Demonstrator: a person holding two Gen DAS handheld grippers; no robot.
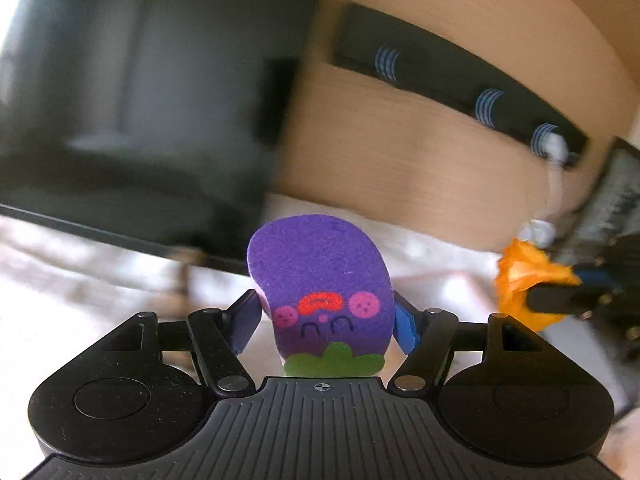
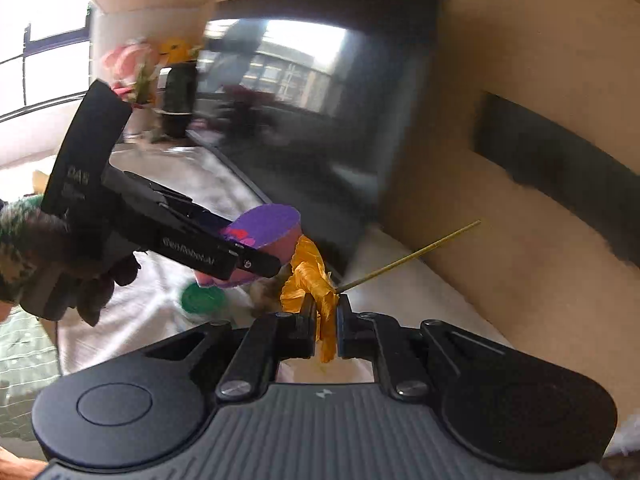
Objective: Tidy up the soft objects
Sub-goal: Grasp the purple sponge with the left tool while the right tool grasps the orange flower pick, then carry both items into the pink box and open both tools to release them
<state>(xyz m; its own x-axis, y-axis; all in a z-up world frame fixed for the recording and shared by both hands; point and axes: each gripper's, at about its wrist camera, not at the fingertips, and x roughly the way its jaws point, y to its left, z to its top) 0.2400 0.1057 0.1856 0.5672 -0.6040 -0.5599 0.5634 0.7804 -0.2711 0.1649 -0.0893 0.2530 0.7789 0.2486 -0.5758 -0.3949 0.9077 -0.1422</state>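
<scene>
Right wrist view: dark television (image 2: 320, 120) behind purple sponge (image 2: 264, 224) and orange flower (image 2: 310, 276)

Left gripper (image 1: 326, 320) raised, fingers (image 1: 244, 320) clamped on purple sponge (image 1: 320, 280). Right gripper (image 2: 323, 316) close beside it, pinching orange ribbon flower (image 2: 310, 276).

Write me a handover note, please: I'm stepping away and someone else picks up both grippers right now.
Left gripper: shut on the purple sponge, held up in the air.
Right gripper: shut on the orange flower, its thin stem pointing away toward the wall.
Both things are off the white cloth in front of the TV; a green round thing lies on the cloth below.
Done: both soft things picked up.
Left: set each down in its place; where that is does not show.
</scene>
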